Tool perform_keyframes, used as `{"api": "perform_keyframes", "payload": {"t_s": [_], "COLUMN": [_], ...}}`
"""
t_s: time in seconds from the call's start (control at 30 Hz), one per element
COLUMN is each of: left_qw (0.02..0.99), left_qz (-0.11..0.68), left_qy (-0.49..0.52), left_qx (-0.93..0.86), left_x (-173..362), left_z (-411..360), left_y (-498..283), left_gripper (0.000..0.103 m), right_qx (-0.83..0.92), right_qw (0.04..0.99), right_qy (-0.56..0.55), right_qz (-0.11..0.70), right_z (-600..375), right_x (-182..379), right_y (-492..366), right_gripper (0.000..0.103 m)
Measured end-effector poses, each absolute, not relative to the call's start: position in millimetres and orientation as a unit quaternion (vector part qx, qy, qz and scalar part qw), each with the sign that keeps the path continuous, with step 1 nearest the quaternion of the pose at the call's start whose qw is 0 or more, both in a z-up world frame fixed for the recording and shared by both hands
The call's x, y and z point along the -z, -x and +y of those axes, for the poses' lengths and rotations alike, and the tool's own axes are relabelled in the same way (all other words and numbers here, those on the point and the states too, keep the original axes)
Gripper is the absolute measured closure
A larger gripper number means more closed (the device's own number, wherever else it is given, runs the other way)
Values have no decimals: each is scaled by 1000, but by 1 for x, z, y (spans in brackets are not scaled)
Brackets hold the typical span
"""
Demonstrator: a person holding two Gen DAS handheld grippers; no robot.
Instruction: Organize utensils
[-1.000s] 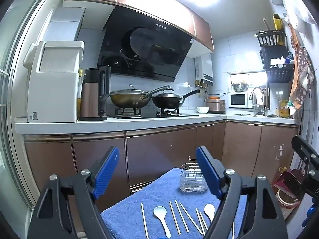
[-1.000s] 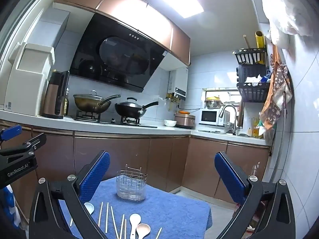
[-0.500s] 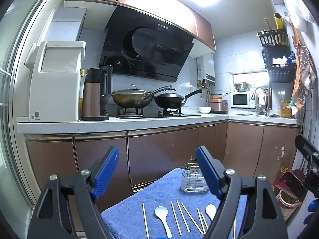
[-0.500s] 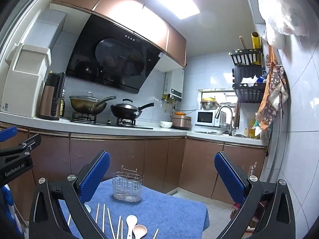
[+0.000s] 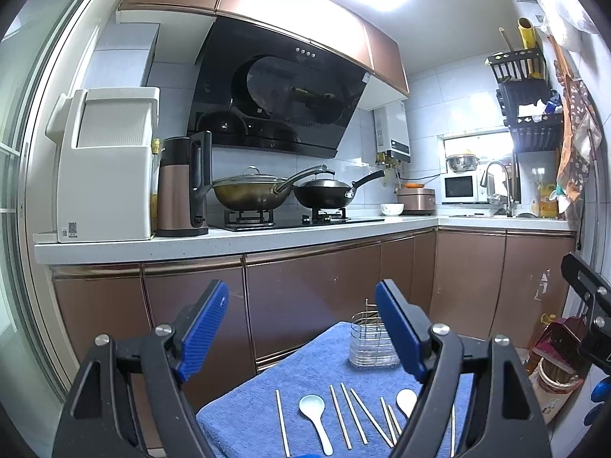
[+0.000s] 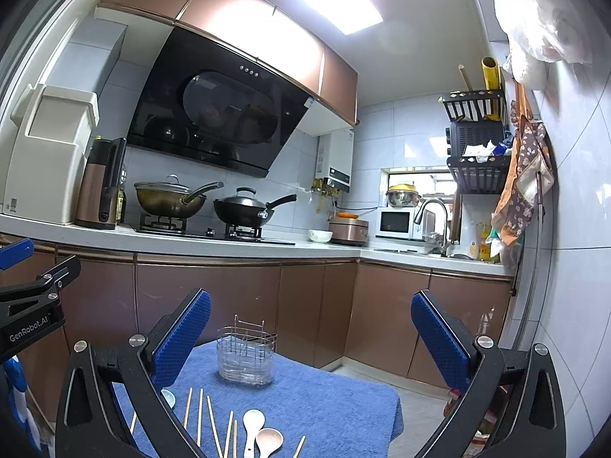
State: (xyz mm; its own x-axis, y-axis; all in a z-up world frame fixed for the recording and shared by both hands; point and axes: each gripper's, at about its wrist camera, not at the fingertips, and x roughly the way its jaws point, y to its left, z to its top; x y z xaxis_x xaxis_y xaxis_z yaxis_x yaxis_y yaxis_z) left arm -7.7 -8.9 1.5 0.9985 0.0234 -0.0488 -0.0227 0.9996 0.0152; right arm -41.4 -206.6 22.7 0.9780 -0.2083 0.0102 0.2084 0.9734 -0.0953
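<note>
Left wrist fisheye view looks along the left gripper, whose blue-padded fingers stand wide apart with nothing between them, raised above a surface draped in a blue terry towel. On the towel lies a row of thin wooden chopsticks, roughly parallel and pointing away from the camera, with a white ceramic spoon among them and a second white spoon just beside the right finger. Behind the row, near the far edge of the towel, stands an upright wire utensil holder with a clear liner; its right side is hidden by the finger. At the right border a part of the other black tool shows.

From the right wrist fisheye view, the right gripper is likewise spread wide and empty above the same towel. The utensil holder sits between its fingers in the picture, well beyond them, and I cannot tell whether anything is in it. Nearer the camera lie the chopsticks, a white spoon and a pale pink spoon touching it; another white spoon peeks out beside the left finger. Behind runs a white kitchen counter over brown cabinets, with two woks on a gas hob.
</note>
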Motion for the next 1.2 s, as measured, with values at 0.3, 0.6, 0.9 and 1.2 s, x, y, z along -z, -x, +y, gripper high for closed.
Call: {"api": "perform_keyframes", "payload": {"t_s": [0.3, 0.6, 0.9, 1.2], "left_qw": [1000, 999, 999, 998], "left_qz": [20, 21, 10, -22], "left_qy": [-20, -30, -38, -32], "left_qx": [-11, 0, -19, -41], "left_x": [-1, 0, 0, -3], "left_z": [-13, -20, -20, -8], "left_y": [10, 7, 10, 19], "left_gripper": [25, 24, 23, 23], "right_qx": [112, 120, 119, 112], "right_qw": [993, 992, 992, 993], "right_qy": [46, 43, 36, 22], "right_qz": [-5, -4, -8, -25], "right_z": [-209, -216, -218, -214], "right_x": [-24, -26, -26, -28], "right_y": [47, 47, 47, 49], "right_gripper": [0, 0, 0, 0]}}
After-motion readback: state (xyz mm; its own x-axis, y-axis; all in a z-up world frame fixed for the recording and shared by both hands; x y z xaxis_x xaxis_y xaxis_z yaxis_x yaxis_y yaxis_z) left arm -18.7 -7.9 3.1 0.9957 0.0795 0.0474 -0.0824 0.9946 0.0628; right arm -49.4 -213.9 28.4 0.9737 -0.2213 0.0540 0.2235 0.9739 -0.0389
